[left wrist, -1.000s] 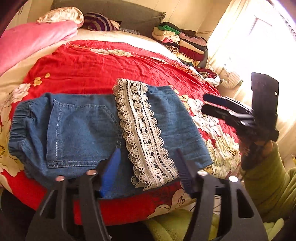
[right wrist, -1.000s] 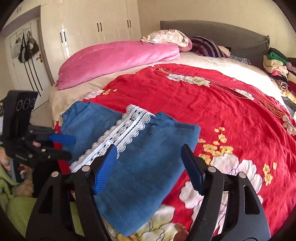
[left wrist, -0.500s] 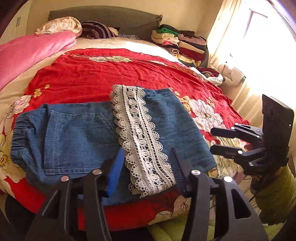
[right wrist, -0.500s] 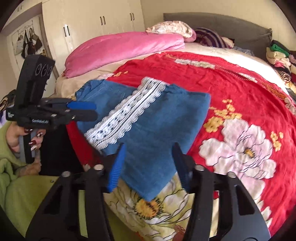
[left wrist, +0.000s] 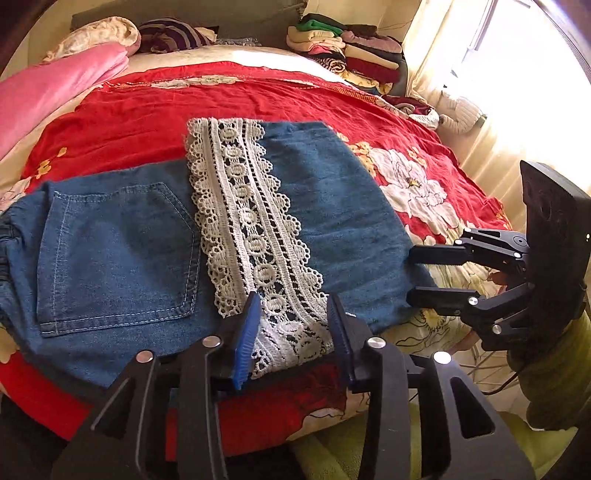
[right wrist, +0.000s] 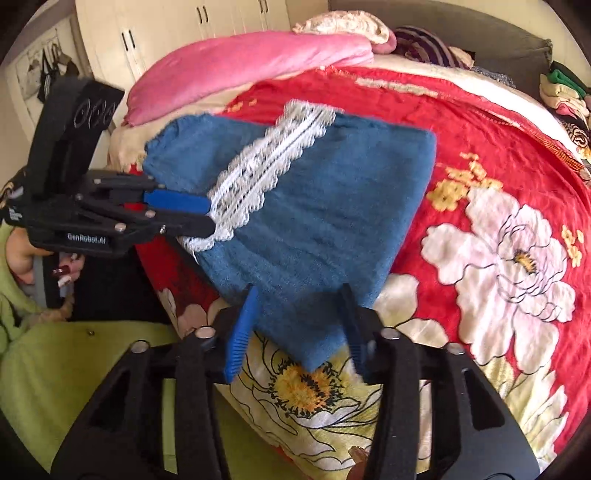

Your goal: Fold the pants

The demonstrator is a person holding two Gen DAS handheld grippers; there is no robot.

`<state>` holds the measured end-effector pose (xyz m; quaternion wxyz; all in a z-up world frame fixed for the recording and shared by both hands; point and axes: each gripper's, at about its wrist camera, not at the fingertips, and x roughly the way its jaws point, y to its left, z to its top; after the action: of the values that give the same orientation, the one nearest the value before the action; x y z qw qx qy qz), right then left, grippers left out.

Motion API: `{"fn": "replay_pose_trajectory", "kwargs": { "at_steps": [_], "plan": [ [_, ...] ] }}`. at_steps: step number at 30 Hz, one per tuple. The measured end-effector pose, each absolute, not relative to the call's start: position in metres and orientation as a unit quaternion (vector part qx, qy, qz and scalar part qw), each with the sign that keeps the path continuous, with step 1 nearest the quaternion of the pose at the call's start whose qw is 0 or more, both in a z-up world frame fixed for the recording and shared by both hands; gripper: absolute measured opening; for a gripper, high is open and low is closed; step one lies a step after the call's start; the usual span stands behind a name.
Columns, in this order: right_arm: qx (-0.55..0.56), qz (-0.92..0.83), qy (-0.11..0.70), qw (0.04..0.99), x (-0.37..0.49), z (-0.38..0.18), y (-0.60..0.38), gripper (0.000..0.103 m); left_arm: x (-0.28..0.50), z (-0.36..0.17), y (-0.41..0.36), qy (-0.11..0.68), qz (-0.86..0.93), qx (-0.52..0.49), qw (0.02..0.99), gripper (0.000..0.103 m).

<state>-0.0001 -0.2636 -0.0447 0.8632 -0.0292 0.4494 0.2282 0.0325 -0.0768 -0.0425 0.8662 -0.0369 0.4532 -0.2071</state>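
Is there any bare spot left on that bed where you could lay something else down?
Yes. The red bedspread lies bare between the denim pants and the pink quilt, and again past the pants around the big white flower. It is crowded at the near edge, where both grippers flank the pants, and by the stacked clothes at the far corner.

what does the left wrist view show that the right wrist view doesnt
Only the left wrist view: the back pocket of the denim pants and a bright curtained window.

Only the right wrist view: white wardrobe doors, bags hanging by them, and the person's hand on the left hand-held gripper, whose tips meet the lace strip.

Both: the pants, lace strip, red floral bedspread, pink quilt, folded clothes stack, and both hand-held grippers, the right hand-held gripper straddling the pants' corner.
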Motion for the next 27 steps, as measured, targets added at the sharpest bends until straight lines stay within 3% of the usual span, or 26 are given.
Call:
{"fn": "replay_pose_trajectory", "kwargs": {
  "at_steps": [2, 5, 7, 11, 13, 20, 21, 22, 27],
  "plan": [
    [-0.024, 0.223, 0.444, 0.868, 0.001, -0.04, -0.267, 0.051, 0.03, -0.037, -0.074, 0.447, -0.2, -0.037, 0.871, 0.05],
    [-0.017, 0.214, 0.432, 0.876, 0.003, -0.032, -0.27, 0.059, 0.027, -0.029, -0.065, 0.44, -0.193, -0.043, 0.876, 0.054],
    [-0.01, 0.21, 0.42, 0.883, 0.004, -0.024, -0.271, 0.066, 0.025, -0.024, -0.06, 0.435, -0.184, -0.043, 0.88, 0.067],
    [0.002, 0.205, 0.397, 0.895, 0.008, -0.006, -0.273, 0.076, 0.021, -0.012, -0.048, 0.422, -0.167, -0.047, 0.89, 0.073],
    [0.007, 0.206, 0.39, 0.898, 0.01, 0.001, -0.271, 0.081, 0.019, -0.006, -0.04, 0.416, -0.156, -0.047, 0.895, 0.084],
    [-0.008, 0.208, 0.371, 0.905, 0.017, 0.022, -0.254, 0.088, 0.009, 0.01, -0.006, 0.397, -0.12, -0.06, 0.908, 0.084],
    [-0.008, 0.209, 0.366, 0.907, 0.018, 0.025, -0.252, 0.089, 0.008, 0.011, 0.0, 0.396, -0.113, -0.064, 0.909, 0.087],
    [-0.01, 0.211, 0.364, 0.907, 0.019, 0.027, -0.249, 0.09, 0.007, 0.012, 0.004, 0.395, -0.107, -0.067, 0.91, 0.096],
    [-0.022, 0.223, 0.362, 0.905, 0.029, 0.034, -0.231, 0.091, -0.003, 0.016, 0.034, 0.388, -0.08, -0.084, 0.914, 0.096]
  ]
}}
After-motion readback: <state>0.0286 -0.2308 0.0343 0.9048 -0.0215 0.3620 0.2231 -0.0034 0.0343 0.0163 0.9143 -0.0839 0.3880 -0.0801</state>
